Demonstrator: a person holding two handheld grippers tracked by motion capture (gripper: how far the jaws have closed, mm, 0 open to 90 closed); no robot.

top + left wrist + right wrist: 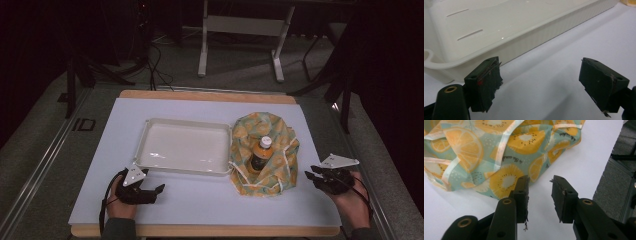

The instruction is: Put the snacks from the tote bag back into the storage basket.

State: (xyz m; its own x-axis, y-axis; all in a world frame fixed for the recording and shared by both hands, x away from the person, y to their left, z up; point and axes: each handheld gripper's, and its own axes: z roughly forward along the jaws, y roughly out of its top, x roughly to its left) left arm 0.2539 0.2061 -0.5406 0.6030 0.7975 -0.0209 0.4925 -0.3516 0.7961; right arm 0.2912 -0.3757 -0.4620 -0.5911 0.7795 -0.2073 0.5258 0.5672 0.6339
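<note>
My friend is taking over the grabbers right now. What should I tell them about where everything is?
Left gripper: open, holding nothing, resting on the white mat just in front of the white tray.
Right gripper: open, holding nothing, beside the right edge of the fruit-print cloth bag.
The bottle sits inside the bag, its white cap poking out. The bag lies right of the tray, touching its corner.
Done: nothing visibly moved; the tray is empty.
Left, probably: take the bottle out of the bag and set it in the tray.

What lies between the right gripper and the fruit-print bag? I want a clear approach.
Nothing: bare white table separates the right gripper from the fruit-print bag, as the right gripper view shows.
</note>
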